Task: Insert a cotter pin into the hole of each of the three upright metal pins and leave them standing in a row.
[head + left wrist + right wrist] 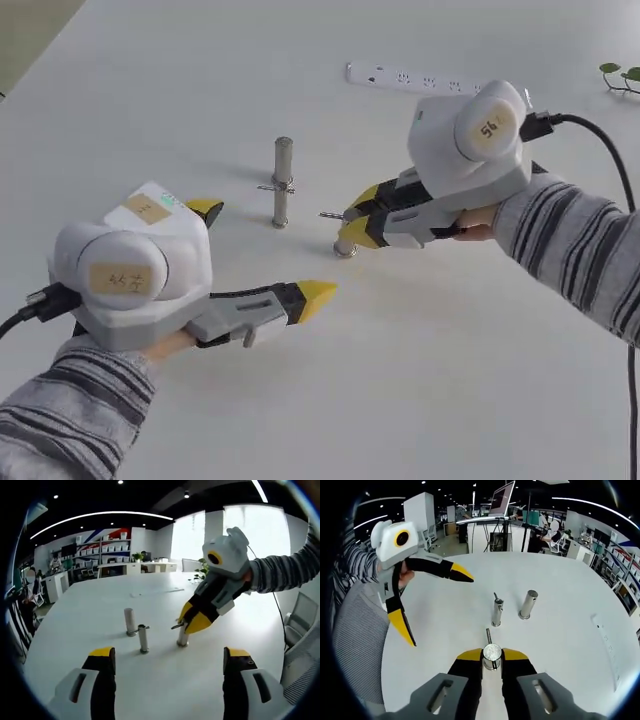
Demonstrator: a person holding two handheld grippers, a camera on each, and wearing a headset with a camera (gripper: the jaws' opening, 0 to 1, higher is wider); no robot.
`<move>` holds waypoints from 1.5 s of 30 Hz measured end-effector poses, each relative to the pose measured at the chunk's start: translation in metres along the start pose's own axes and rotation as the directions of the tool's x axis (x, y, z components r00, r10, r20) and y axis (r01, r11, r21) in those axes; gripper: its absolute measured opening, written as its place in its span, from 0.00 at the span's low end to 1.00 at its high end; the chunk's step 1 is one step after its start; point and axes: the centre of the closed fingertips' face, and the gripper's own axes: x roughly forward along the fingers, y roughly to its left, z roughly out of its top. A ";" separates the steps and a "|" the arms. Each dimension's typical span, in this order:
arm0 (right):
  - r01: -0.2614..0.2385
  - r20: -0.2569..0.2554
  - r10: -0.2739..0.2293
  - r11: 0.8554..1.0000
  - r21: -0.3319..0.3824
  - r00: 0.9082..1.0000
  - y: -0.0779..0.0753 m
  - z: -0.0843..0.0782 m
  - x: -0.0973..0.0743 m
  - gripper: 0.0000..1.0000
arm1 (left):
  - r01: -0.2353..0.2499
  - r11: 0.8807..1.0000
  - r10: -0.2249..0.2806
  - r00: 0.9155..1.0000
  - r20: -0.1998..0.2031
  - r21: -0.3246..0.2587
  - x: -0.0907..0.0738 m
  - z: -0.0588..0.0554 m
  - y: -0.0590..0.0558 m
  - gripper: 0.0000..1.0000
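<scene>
Two metal pins stand one behind the other: a bare far pin (284, 152) (130, 621) (527, 604), and a near pin (281, 208) (143, 638) (496, 612) with a cotter pin (274, 187) through its top. My right gripper (352, 222) (192, 620) (492, 657) is shut on the top of a third upright pin (345, 245) (182, 637) (492, 652). A thin cotter pin (330, 214) (488, 636) sticks out from that top. My left gripper (262, 250) (169, 655) (441, 611) is open and holds nothing, low and left of the pins.
A white power strip (410, 78) (607, 645) lies at the far side of the white table (450, 350). A small plant (622, 75) sits at the far right corner. A black cable (610, 150) trails from my right gripper.
</scene>
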 end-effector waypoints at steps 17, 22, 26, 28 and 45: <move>0.004 -0.025 -0.005 1.000 -0.017 1.000 -0.021 0.000 0.007 0.08 | -0.004 1.000 0.004 1.000 0.001 -0.003 -0.001 -0.002 0.003 0.92; 0.000 -0.026 0.000 1.000 -0.016 1.000 -0.021 0.000 0.007 0.08 | -0.003 1.000 0.003 1.000 0.012 -0.008 0.000 -0.001 0.005 0.93; -0.009 -0.025 0.008 1.000 -0.009 1.000 -0.020 0.000 0.006 0.08 | -0.003 0.999 0.004 0.999 0.045 -0.036 0.001 0.004 0.006 0.96; -0.016 -0.026 0.015 1.000 -0.013 1.000 -0.021 0.000 0.006 0.08 | -0.003 1.000 0.004 0.999 0.046 -0.026 0.001 0.005 0.006 0.96; -0.053 -0.011 0.053 0.998 -0.019 0.999 -0.023 -0.002 0.006 0.09 | -0.001 1.000 0.001 1.000 0.016 -0.022 0.003 -0.003 0.005 0.96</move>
